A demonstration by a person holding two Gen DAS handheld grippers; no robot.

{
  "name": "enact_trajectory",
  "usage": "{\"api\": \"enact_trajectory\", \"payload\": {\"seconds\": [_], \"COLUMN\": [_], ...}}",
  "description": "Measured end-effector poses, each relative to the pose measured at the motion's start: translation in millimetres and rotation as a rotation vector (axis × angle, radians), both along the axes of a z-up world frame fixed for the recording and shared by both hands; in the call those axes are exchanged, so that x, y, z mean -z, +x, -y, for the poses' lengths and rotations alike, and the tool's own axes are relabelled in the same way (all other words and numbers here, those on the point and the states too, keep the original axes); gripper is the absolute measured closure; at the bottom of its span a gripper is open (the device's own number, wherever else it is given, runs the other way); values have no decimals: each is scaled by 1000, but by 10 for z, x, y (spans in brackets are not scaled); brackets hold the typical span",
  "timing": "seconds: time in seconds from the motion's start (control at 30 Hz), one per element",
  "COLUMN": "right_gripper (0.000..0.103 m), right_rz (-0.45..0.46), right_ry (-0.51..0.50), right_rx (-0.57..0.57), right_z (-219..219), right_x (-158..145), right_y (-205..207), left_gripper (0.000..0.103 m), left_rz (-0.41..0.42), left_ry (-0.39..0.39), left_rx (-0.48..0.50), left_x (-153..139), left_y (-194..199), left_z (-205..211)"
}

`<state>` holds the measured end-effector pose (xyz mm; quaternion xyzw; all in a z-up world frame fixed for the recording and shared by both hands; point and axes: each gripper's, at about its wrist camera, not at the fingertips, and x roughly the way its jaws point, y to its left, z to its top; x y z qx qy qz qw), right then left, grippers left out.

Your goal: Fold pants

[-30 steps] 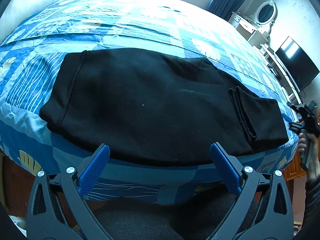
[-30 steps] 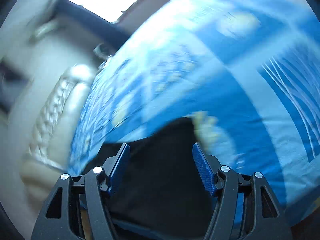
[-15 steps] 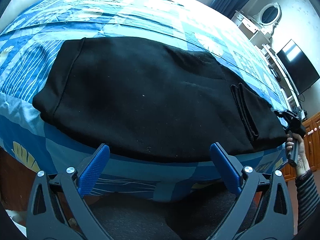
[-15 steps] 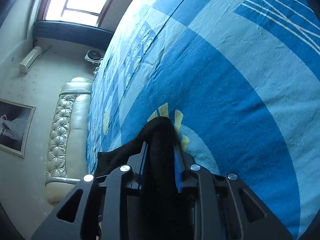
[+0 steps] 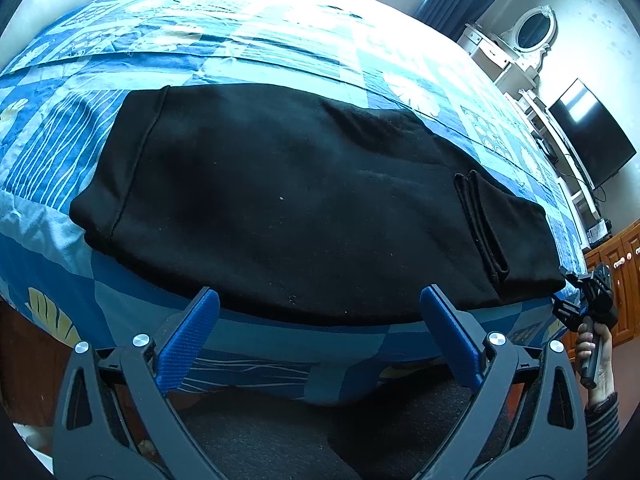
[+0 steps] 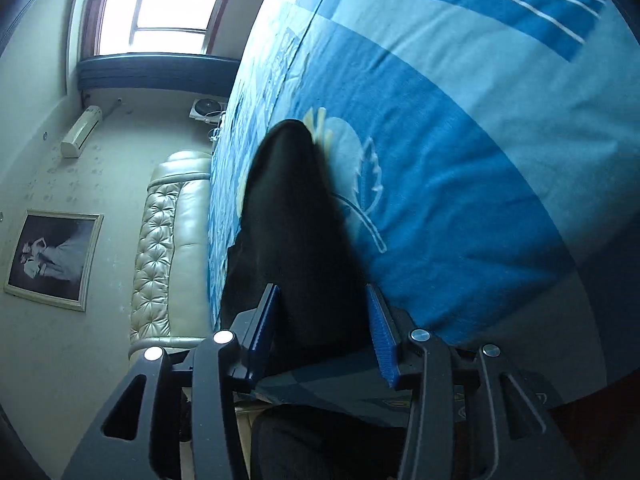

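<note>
Black pants (image 5: 288, 200) lie flat across the blue patterned bed (image 5: 280, 40), with one end folded over at the right (image 5: 504, 224). My left gripper (image 5: 320, 312) hovers open over the near bed edge, just short of the pants, nothing between its fingers. My right gripper (image 5: 568, 292), held by a hand (image 5: 596, 356), is at the pants' right end. In the right wrist view a thick fold of the pants (image 6: 296, 208) runs between the right gripper's (image 6: 322, 312) jaws, which are opening; the blue pads stand beside the cloth and no longer squeeze it.
A padded cream headboard (image 6: 168, 240) and a framed picture (image 6: 52, 260) are beyond the bed. A white dresser with an oval mirror (image 5: 532, 32), a dark TV (image 5: 592, 136) and wooden cabinets (image 5: 624, 272) line the right wall. Dark carpet (image 5: 280, 432) lies below the bed edge.
The right gripper closed tightly on the pants' end, moved down along the bed edge, and its jaws have since widened. The left gripper has stayed open and nearly still.
</note>
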<state>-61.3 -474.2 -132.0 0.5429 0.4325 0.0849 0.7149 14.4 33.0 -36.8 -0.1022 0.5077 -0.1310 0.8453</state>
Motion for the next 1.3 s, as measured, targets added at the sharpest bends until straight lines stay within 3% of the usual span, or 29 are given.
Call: {"api": "enact_trajectory", "payload": {"seconds": [0.1, 0.17, 0.33, 0.4, 0.47, 0.5, 0.57, 0.7, 0.8, 0.93, 1.07, 1.13, 1.2, 1.3], "right_gripper": [77, 78, 71, 68, 67, 67, 66, 66, 66, 66, 66, 72, 78, 77], "right_rz": [-18, -9, 4, -12, -16, -7, 61, 165, 192, 171, 135, 93, 85, 95], "right_ry": [-112, -165, -130, -170, -300, -371, -409, -330, -217, -100, -75, -90, -64, -65], "right_rx": [-22, -29, 3, 37, 112, 149, 139, -53, -209, -320, -390, -395, -376, -388], "right_z": [-49, -91, -54, 10, 68, 67, -74, -735, -1354, -1884, -2163, -2209, -2140, -2143], "right_x": [-19, -55, -68, -198, -433, -585, -846, -985, -832, -561, -361, -271, -205, -221], "right_y": [39, 29, -25, -62, -116, -139, -98, 229, 516, 762, 750, 793, 725, 688], "left_gripper": [3, 3, 3, 3, 3, 3, 3, 3, 3, 3, 3, 3, 3, 3], "left_rz": [1, 1, 0, 7, 22, 32, 41, 39, 34, 33, 35, 34, 31, 26], "left_ry": [4, 4, 15, 15, 17, 13, 9, -1, -4, -12, -15, -19, -43, -124], "left_rx": [-3, -5, -3, -3, -8, -12, -19, -47, -72, -106, -121, -119, -111, -127], "left_x": [0, 3, 16, -5, -48, -74, -96, -96, -88, -99, -96, -90, -90, -73], "left_y": [-2, 4, 4, -8, -17, -13, 13, 82, 112, 138, 166, 191, 225, 314], "left_z": [-3, -3, 2, -18, -46, -73, -118, -229, -330, -504, -632, -698, -798, -1094]}}
